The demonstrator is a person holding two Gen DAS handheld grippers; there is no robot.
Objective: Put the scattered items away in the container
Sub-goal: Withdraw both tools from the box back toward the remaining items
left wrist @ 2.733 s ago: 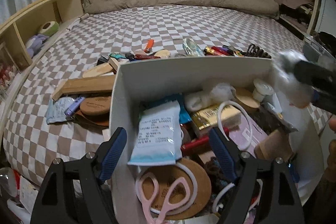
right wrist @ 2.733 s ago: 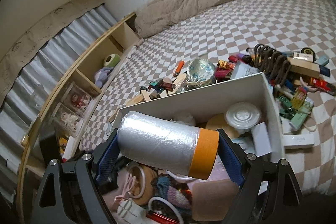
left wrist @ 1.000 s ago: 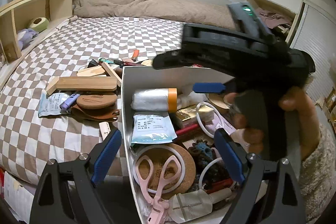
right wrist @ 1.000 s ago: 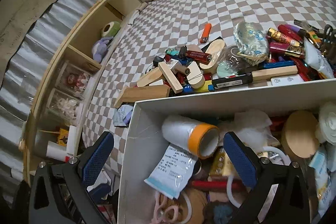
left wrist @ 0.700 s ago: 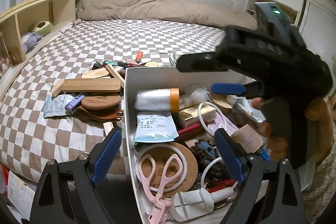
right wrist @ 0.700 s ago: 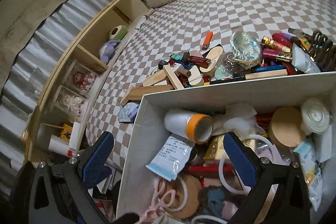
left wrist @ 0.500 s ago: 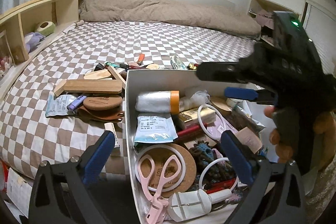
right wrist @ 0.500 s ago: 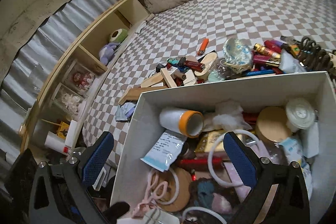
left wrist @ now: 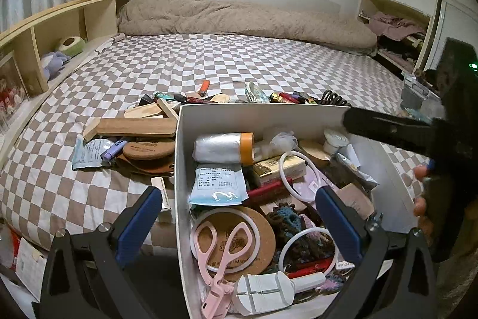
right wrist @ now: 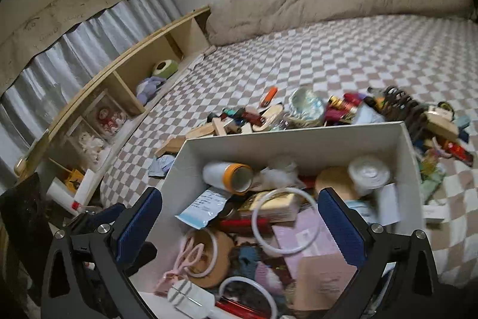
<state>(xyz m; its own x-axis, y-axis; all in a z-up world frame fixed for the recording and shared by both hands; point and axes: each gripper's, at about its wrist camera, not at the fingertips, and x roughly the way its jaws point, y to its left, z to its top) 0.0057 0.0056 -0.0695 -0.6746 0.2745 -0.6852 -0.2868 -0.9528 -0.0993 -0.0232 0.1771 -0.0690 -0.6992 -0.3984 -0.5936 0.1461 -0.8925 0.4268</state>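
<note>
- The white box (left wrist: 298,115) sits on the checked bed (left wrist: 239,62) at its near edge, close to the person, so both hands can reach in from above.
- It is already crowded: a roll of plastic film with an orange end (left wrist: 222,147) lies along the far left wall, a flat packet (left wrist: 218,180) just in front of it, pink scissors (left wrist: 222,247) on a cork disc (left wrist: 257,232) near the front.
- The left gripper (left wrist: 239,224) hangs over the box's near left corner, fingers (left wrist: 139,221) spread wide with nothing between them; one finger is outside the wall, one inside.
- The right gripper (right wrist: 239,224) is also above the box, fingers (right wrist: 340,227) spread and empty, likely free for the next pick.
- Plenty is left on the bed: wooden blocks (left wrist: 136,126), a cork brush (left wrist: 148,150) and a purple lighter (left wrist: 113,148) just left of the box; an orange lighter (right wrist: 269,96), tubes and a black coiled clip (right wrist: 397,99) behind and right of it.
- The left pile lies nearest the left gripper, so it seems the natural next target.
</note>
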